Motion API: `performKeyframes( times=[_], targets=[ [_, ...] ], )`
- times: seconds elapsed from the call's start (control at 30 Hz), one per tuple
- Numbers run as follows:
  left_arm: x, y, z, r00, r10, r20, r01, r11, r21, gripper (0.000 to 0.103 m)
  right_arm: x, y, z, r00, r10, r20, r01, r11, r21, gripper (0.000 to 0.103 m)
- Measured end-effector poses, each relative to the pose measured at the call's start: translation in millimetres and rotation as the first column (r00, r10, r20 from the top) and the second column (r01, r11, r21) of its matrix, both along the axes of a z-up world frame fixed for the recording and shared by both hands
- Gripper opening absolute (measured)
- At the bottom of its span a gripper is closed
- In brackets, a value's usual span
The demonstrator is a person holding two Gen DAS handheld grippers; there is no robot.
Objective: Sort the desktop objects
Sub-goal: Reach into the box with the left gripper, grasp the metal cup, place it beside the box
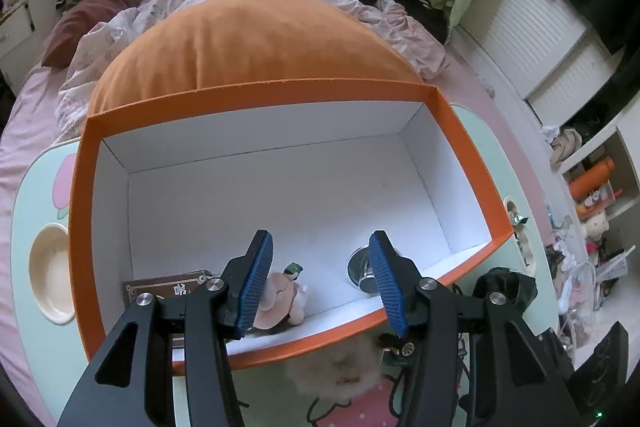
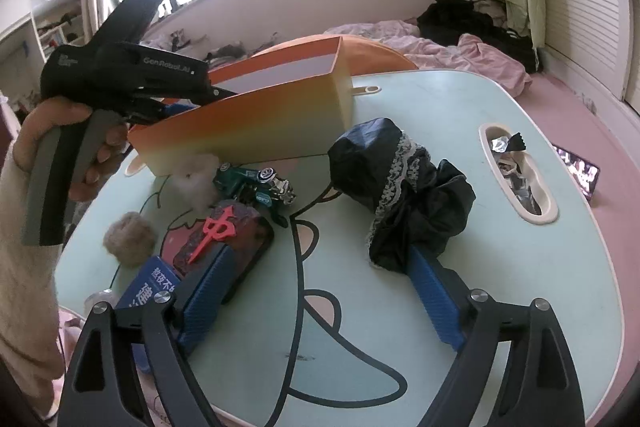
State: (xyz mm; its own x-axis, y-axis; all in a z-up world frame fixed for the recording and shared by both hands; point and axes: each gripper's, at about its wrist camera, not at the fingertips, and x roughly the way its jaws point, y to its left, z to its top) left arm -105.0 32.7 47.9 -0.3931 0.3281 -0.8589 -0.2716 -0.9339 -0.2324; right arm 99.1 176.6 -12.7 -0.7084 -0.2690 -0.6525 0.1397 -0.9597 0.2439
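Note:
My left gripper reaches down into an orange box with white inner walls, its jaws apart and nothing pressed between the blue pads. On the box floor lie a small plush doll beside the left pad, a shiny metal cup by the right pad, and a brown card. My right gripper hovers open over the mint table. Ahead of it lie a black lace-trimmed cloth, a dark phone case with a red character, a green toy car, two fluffy pompoms and a blue card.
The box stands at the table's far left, and a hand holds the left gripper over it. A slot at the table's right holds foil wrappers. A round recess lies left of the box. An orange cushion and rumpled bedding lie behind.

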Motion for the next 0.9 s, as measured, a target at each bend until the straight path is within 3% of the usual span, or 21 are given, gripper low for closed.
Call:
performKeyframes(
  times=[0.23,0.37,0.43,0.5,0.6,0.83,0.9],
  targets=[
    [-4,8,1,0.999,-0.023,0.037,0.023,0.999,0.024,0.051,0,0,0,1.000,0.000,0.000,0.000,1.000,-0.001,0.088],
    [-16,15,0,0.989,-0.050,0.136,0.043,0.997,0.058,0.052,0,0,0,1.000,0.000,0.000,0.000,1.000,-0.002,0.088],
    [-25,20,0,0.974,-0.081,0.211,0.063,0.994,0.087,0.052,0,0,0,1.000,0.000,0.000,0.000,1.000,-0.001,0.088],
    [-35,27,-4,0.943,-0.119,0.310,0.088,0.990,0.111,0.052,1,0,0,1.000,0.000,0.000,0.000,1.000,-0.002,0.088],
    [-44,29,-12,0.905,-0.121,0.408,0.056,0.984,0.169,0.052,0,0,-1,1.000,0.002,0.000,-0.002,1.000,-0.008,0.088],
    [-53,40,-32,0.864,-0.116,0.490,0.065,0.991,0.120,0.050,-1,1,-1,1.000,0.003,0.000,-0.003,1.000,-0.010,0.088],
    [-52,44,-29,0.876,-0.122,0.467,0.075,0.990,0.119,0.050,-2,1,-1,1.000,0.004,0.001,-0.004,1.000,-0.009,0.089]
  ],
)
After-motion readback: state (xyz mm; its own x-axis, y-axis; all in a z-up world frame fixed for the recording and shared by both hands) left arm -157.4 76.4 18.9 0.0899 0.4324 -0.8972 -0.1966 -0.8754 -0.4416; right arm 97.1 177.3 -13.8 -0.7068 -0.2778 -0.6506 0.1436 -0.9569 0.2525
